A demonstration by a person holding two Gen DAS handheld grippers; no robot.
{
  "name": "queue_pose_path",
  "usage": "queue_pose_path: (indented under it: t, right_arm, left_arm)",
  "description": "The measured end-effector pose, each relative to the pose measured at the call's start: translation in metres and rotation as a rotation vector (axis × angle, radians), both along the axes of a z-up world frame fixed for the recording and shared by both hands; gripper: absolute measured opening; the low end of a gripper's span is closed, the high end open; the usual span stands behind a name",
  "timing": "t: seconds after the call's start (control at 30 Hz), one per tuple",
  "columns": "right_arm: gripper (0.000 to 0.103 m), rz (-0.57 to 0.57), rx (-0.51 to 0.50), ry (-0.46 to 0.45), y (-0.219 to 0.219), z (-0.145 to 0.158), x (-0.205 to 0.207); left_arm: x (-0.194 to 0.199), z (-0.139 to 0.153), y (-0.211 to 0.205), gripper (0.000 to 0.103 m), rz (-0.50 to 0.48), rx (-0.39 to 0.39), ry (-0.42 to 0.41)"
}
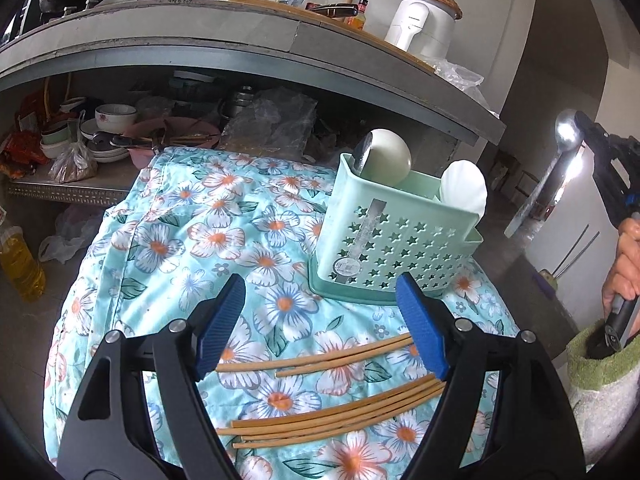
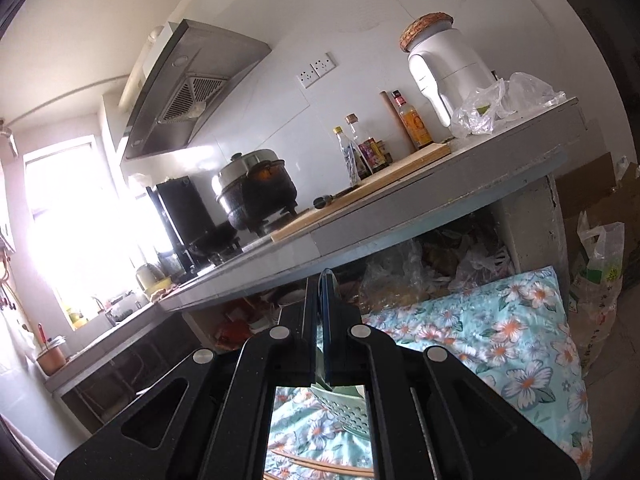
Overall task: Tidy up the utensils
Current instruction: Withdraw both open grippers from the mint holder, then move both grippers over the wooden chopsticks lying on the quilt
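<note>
My left gripper (image 1: 320, 320) hangs over the floral cloth (image 1: 180, 240) with its jaws wide and nothing between the blue pads (image 1: 222, 320), which sit above the chopsticks (image 1: 332, 412). I count two sticks in the upper group and about five in the lower bundle, though they overlap and I cannot be sure of that number. Just beyond stands one mint-green utensil basket (image 1: 384, 252) with star cut-outs; I see two pale spoons upright in it, one rounded (image 1: 390, 158) and one shell-shaped (image 1: 466, 192), plus one metal handle against the rounded one. Off to the right, my right gripper (image 1: 588, 128) is raised clear of the cloth, clamped on one metal spoon (image 1: 560, 160), bowl up, handle slanting down. In the right wrist view those jaws are pressed together.
</note>
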State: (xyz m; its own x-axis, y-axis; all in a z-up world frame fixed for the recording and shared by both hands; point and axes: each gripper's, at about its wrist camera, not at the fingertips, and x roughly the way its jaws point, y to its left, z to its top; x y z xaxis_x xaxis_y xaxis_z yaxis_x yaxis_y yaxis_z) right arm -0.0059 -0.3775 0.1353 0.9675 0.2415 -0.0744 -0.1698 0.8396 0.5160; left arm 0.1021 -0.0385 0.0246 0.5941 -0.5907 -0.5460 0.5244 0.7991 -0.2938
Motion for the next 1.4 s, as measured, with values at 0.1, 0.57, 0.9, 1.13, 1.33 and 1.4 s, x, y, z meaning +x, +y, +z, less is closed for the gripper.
queue_pose_path:
  t: [0.1,0.57,0.9,1.13,1.33,1.4]
  right_arm:
    - [0.002,0.024,0.019,-0.015,-0.002,-0.001,0.017]
    - [0.003,0.009,-0.014,0.196,0.004,-0.074,0.073]
    - [0.022,-0.016,-0.05,0.189,0.006,-0.067,0.055]
    - [0.033,0.018,-0.05,0.174,0.019,-0.062,0.041]
    - [0.052,0.045,-0.083,0.202,0.035,-0.071,0.013]
    - [0.058,0.052,-0.101,0.232,0.043,-0.079,0.002]
  left_arm:
    - [0.002,-0.002,0.003,0.074,0.007,0.001,0.005]
    - [0.005,-0.003,0.014,0.074,0.028,-0.002,0.011]
    - [0.005,-0.005,0.014,0.074,0.019,-0.013,0.017]
    - [0.002,-0.005,0.018,0.076,0.027,-0.013,0.018]
    - [-0.002,-0.012,0.024,0.077,0.031,-0.005,0.042]
    - [-0.006,-0.015,0.026,0.078,0.027,-0.002,0.054]
